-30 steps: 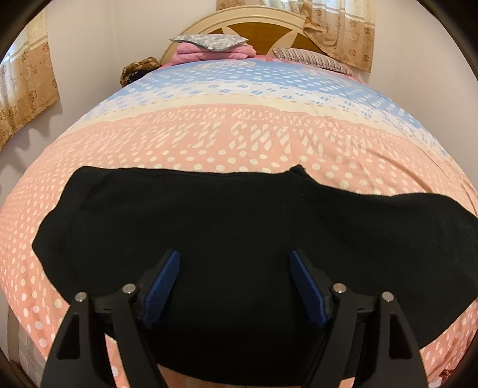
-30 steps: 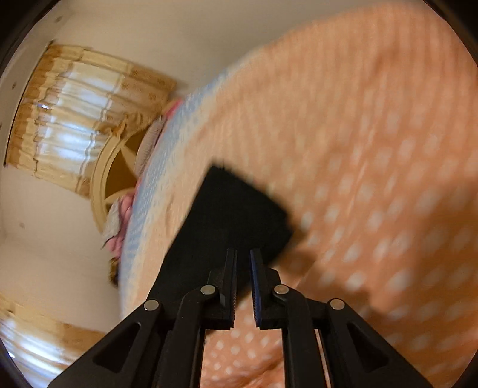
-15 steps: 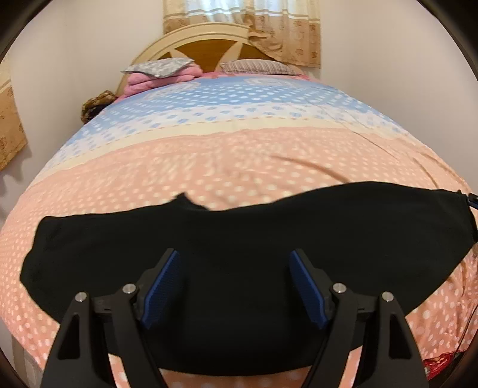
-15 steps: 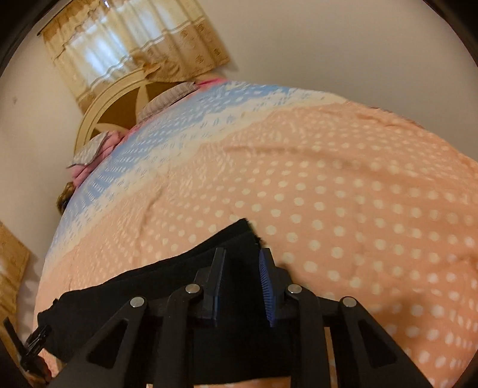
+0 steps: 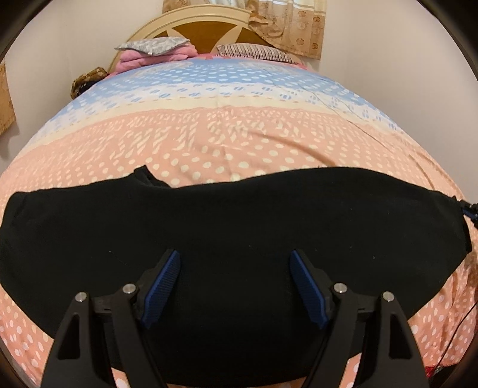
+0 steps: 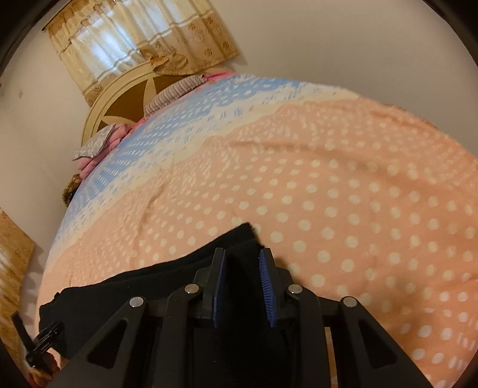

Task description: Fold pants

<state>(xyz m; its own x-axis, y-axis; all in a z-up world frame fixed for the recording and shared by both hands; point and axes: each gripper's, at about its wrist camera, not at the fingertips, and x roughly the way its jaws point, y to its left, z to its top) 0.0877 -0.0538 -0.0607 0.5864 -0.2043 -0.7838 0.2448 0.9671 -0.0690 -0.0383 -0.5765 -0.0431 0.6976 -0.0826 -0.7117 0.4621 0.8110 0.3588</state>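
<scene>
While the black pants (image 5: 239, 226) lie stretched sideways across the near end of the bed, they look like a soft matte knit, one long dark band on a peach polka-dot bedspread (image 5: 227, 143) that turns blue-striped up by the curved wooden headboard (image 5: 209, 27). Pillows (image 5: 155, 47) sit up there, well clear. The left gripper (image 5: 234, 279) hovers over the middle of the cloth, fingers spread wide. The right gripper (image 6: 242, 282) is at the pants' end, partly parted; can't tell if it's pinching fabric.
</scene>
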